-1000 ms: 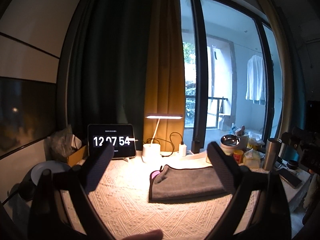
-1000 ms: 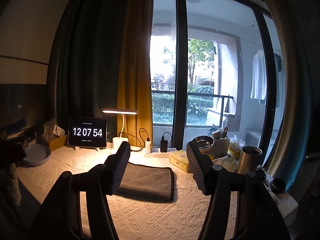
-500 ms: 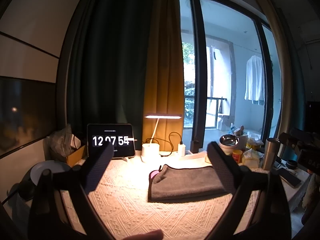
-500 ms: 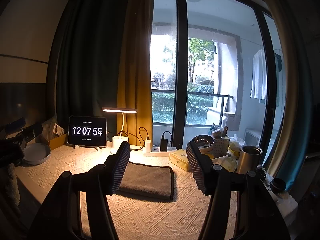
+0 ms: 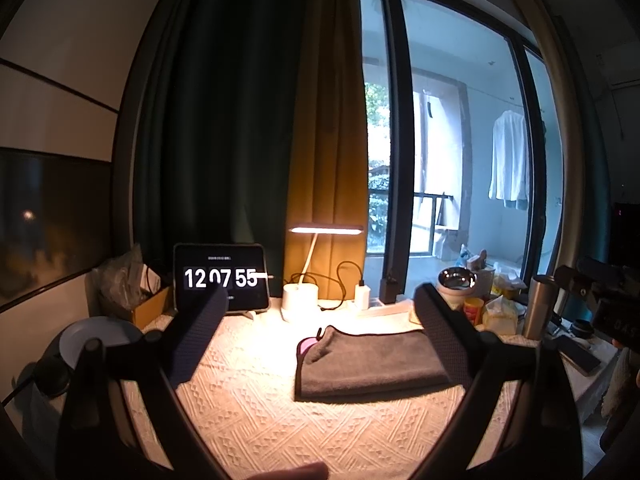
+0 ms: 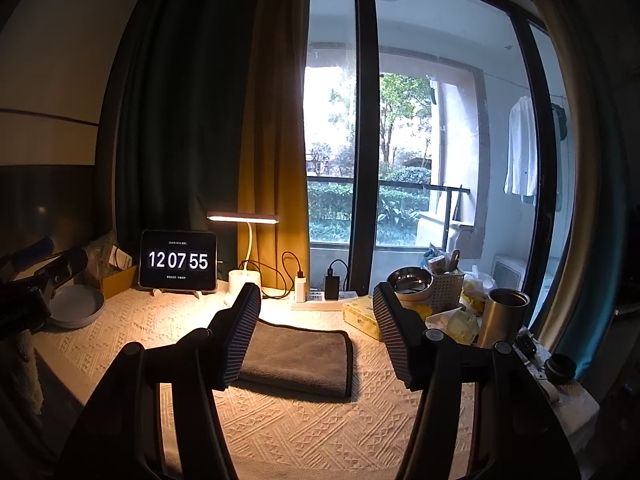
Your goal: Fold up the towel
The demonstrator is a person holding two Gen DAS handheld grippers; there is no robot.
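A dark grey towel (image 5: pixel 372 360) lies folded flat on the cream textured table cover (image 5: pixel 256 412); a pink bit shows at its left end. It also shows in the right wrist view (image 6: pixel 298 358). My left gripper (image 5: pixel 320 300) is open and empty, held above the table in front of the towel. My right gripper (image 6: pixel 316 300) is open and empty, held above the towel's near side. Neither touches the towel.
A tablet clock (image 5: pixel 221 278) and a lit desk lamp (image 5: pixel 300 300) stand at the back. A grey plate (image 6: pixel 76 306) lies left. A metal cup (image 6: pixel 503 316), a steel bowl (image 6: pixel 409 280), a basket and packets crowd the right. A power strip (image 6: pixel 320 300) lies by the window.
The clock has ticked from 12 07 54 to 12 07 55. Both grippers stay open and nearly still.
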